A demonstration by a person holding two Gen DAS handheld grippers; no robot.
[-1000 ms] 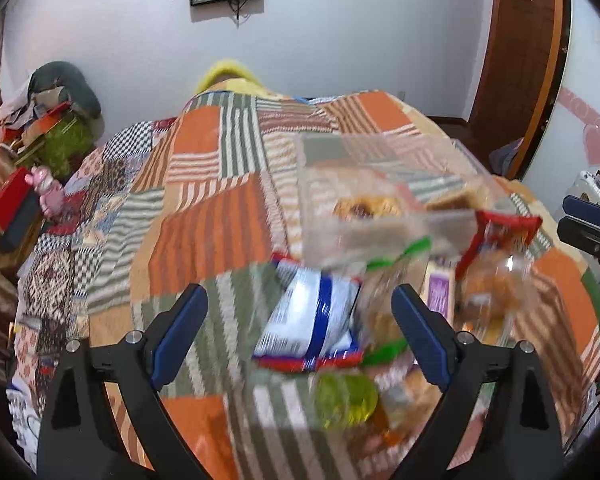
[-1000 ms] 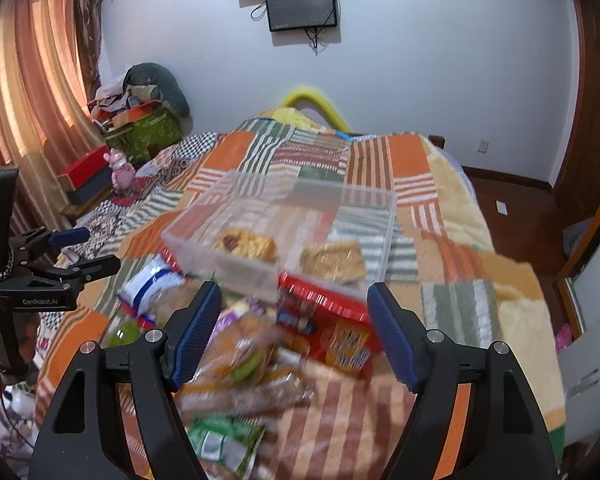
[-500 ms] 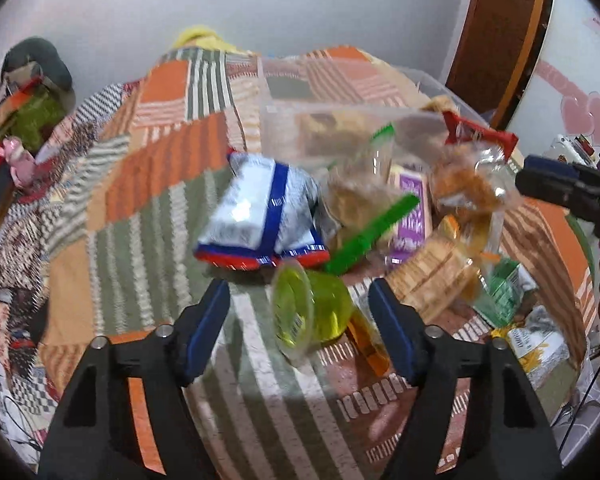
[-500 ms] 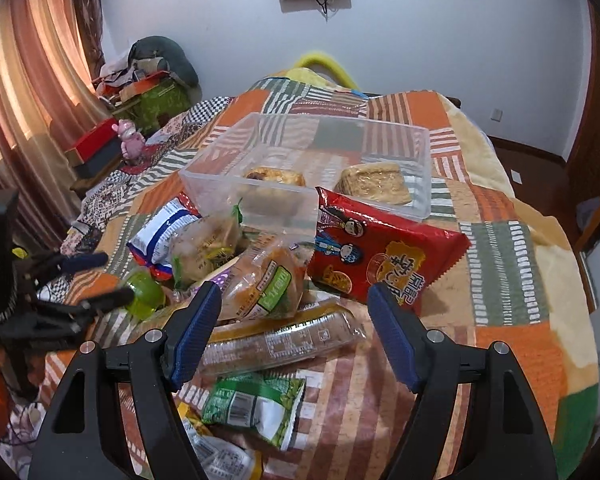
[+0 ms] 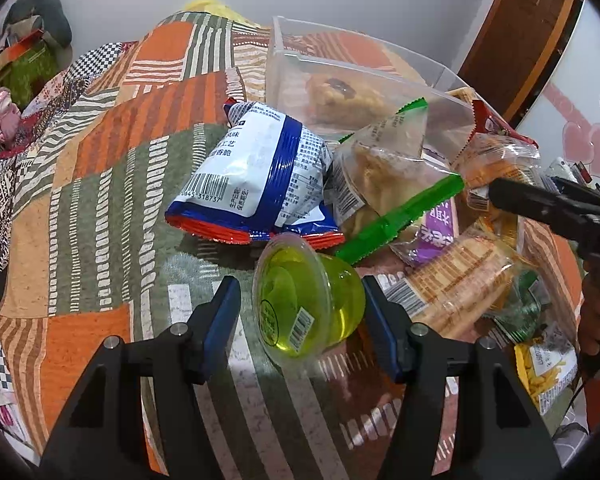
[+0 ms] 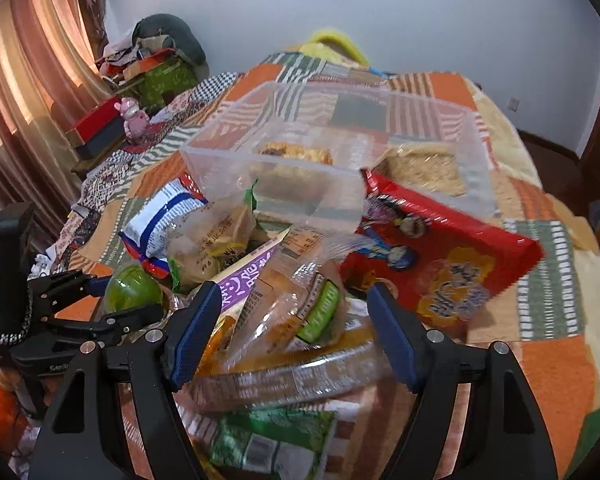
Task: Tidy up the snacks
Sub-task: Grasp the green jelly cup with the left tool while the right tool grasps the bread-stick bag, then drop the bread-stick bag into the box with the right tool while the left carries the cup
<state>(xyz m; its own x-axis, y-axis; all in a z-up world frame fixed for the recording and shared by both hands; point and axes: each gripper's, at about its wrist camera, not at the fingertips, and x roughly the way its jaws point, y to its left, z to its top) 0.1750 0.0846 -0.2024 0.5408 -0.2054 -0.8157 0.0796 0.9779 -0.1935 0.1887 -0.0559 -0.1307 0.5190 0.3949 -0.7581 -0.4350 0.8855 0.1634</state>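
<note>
The left claw [image 5: 302, 312] is held low and wide around the green jelly cup [image 5: 308, 304] lying on the bed [image 5: 100, 200]; the right claw [image 6: 292, 328] is spread wide over a bread packet [image 6: 300, 300].

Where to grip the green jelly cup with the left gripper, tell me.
Grip the jelly cup across its round side wall, near the wide lidded end, coming straight on from the near side. It lies tipped over, lid toward the camera, already between the open left gripper fingers; the tapered base would probably slip.
</note>
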